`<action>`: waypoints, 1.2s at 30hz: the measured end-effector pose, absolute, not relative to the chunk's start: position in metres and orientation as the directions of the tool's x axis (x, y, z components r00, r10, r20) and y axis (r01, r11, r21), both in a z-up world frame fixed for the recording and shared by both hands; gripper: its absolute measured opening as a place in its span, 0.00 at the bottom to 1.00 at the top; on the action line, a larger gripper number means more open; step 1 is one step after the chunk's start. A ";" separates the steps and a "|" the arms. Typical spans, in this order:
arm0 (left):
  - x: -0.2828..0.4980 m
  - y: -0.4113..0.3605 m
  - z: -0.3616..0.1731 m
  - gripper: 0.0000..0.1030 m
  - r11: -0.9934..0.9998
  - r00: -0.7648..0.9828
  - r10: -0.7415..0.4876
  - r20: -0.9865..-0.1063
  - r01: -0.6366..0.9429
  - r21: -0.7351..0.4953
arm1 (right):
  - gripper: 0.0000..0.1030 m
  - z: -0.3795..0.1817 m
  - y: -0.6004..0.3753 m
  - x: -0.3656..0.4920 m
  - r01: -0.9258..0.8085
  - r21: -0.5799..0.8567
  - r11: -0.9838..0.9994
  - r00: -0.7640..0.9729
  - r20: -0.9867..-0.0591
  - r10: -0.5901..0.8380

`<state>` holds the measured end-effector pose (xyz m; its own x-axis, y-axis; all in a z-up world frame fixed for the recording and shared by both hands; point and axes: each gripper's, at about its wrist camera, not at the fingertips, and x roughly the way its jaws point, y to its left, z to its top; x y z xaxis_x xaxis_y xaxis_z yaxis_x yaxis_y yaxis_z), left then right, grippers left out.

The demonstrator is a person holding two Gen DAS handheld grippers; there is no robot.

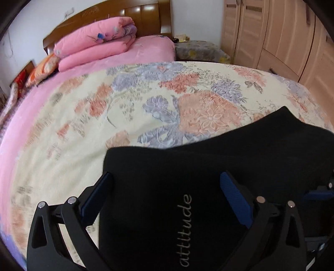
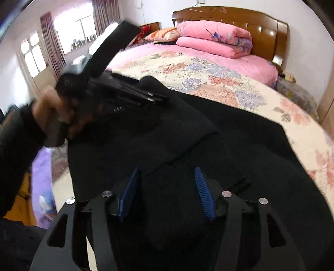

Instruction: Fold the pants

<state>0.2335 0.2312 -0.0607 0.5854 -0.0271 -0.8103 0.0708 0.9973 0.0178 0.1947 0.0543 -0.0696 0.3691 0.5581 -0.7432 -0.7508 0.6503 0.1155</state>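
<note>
Your left gripper (image 1: 167, 196) sits lowest in the left wrist view, its blue pads (image 1: 235, 200) spread wide with the black pants (image 1: 208, 166) lying between them. One pad sits at the cloth's left edge, the other on top of the fabric; neither is pinching it. You can read the grey word "attitude" (image 1: 185, 229) on the cloth running up between the fingers.

Your right gripper (image 2: 167, 193) is also spread, pads apart, hovering over or resting on the pants (image 2: 208, 135); whether the pads touch the cloth you cannot tell from this view. From there you see the pants lying across the near part of the bed, with one layer folded over another and a diagonal fold edge (image 2: 187, 150) running toward the pads.

Further left in the right wrist view, your left gripper (image 2: 135, 93) and the hand (image 2: 60, 116) holding it are blurred, at the pants' far left edge.

Under the pants lies a floral cover (image 1: 146, 104) on a pink sheet (image 1: 146, 50). A folded pink quilt (image 1: 96, 41) sits by the wooden headboard (image 1: 135, 12), well apart from the pants. A wardrobe (image 1: 281, 37) stands beside the bed.
</note>
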 end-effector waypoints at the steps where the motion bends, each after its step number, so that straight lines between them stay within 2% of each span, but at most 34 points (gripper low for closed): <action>1: 0.232 0.238 -0.059 0.99 0.999 0.589 -0.040 -0.807 0.052 -0.011 | 0.52 -0.069 0.052 0.195 -0.748 0.131 0.650 0.360 -0.742 0.565; 5: 0.231 0.248 -0.060 0.99 1.000 0.590 0.009 -0.808 -0.011 0.003 | 0.57 -0.048 0.043 0.185 -0.734 0.128 0.667 0.408 -0.701 0.584; 8: 0.228 0.243 -0.058 0.99 0.999 0.607 0.043 -0.794 -0.019 0.040 | 0.76 -0.052 0.040 0.181 -0.754 0.107 0.648 0.402 -0.705 0.585; 9: 0.227 0.241 -0.057 0.99 0.999 0.611 0.051 -0.790 -0.019 0.049 | 0.78 -0.061 0.042 0.186 -0.748 0.099 0.657 0.393 -0.731 0.557; 12: 0.229 0.238 -0.056 0.99 0.997 0.617 0.070 -0.784 -0.023 0.071 | 0.78 -0.070 0.032 0.198 -0.701 0.229 0.676 0.330 -0.736 0.591; 16: 0.229 0.237 -0.056 0.99 0.996 0.620 0.083 -0.780 -0.026 0.085 | 0.78 -0.064 0.027 0.197 -0.684 0.221 0.696 0.354 -0.733 0.580; 19: 0.229 0.237 -0.057 0.99 0.996 0.621 0.086 -0.779 -0.029 0.087 | 0.79 -0.045 -0.002 0.198 -0.627 0.208 0.751 0.451 -0.689 0.567; 20: 0.229 0.237 -0.057 0.99 0.996 0.621 0.087 -0.779 -0.029 0.089 | 0.83 -0.040 -0.016 0.202 -0.591 0.200 0.781 0.486 -0.685 0.543; 23: 0.230 0.236 -0.058 0.99 0.995 0.621 0.091 -0.778 -0.029 0.093 | 0.84 -0.044 -0.057 0.219 -0.458 0.122 0.881 0.561 -0.729 0.392; 26: 0.230 0.236 -0.058 0.99 0.995 0.622 0.091 -0.778 -0.030 0.093 | 0.85 -0.073 -0.097 0.241 -0.305 0.036 0.952 0.509 -0.838 0.195; 27: 0.229 0.235 -0.057 0.99 0.995 0.623 0.097 -0.776 -0.032 0.098 | 0.86 -0.080 -0.104 0.244 -0.289 0.038 0.957 0.486 -0.855 0.180; 28: 0.228 0.233 -0.056 0.99 0.993 0.628 0.111 -0.770 -0.037 0.112 | 0.86 -0.078 -0.112 0.240 -0.310 0.076 0.948 0.497 -0.836 0.230; 30: 0.221 0.227 -0.044 0.99 0.972 0.648 0.233 -0.725 -0.128 0.198 | 0.86 -0.067 -0.122 0.232 -0.308 0.132 0.942 0.509 -0.814 0.280; 32: 0.208 0.216 -0.021 0.98 0.944 0.674 0.329 -0.661 -0.225 0.241 | 0.86 -0.044 -0.138 0.216 -0.293 0.166 0.941 0.578 -0.754 0.313; 34: 0.192 0.194 0.008 0.98 0.944 0.746 0.329 -0.579 -0.244 0.222 | 0.86 -0.023 -0.163 0.193 -0.272 0.185 0.944 0.649 -0.689 0.322; 36: 0.180 0.153 0.031 0.98 0.971 0.818 0.230 -0.528 -0.159 0.177 | 0.86 -0.016 -0.187 0.173 -0.227 0.211 0.951 0.695 -0.649 0.309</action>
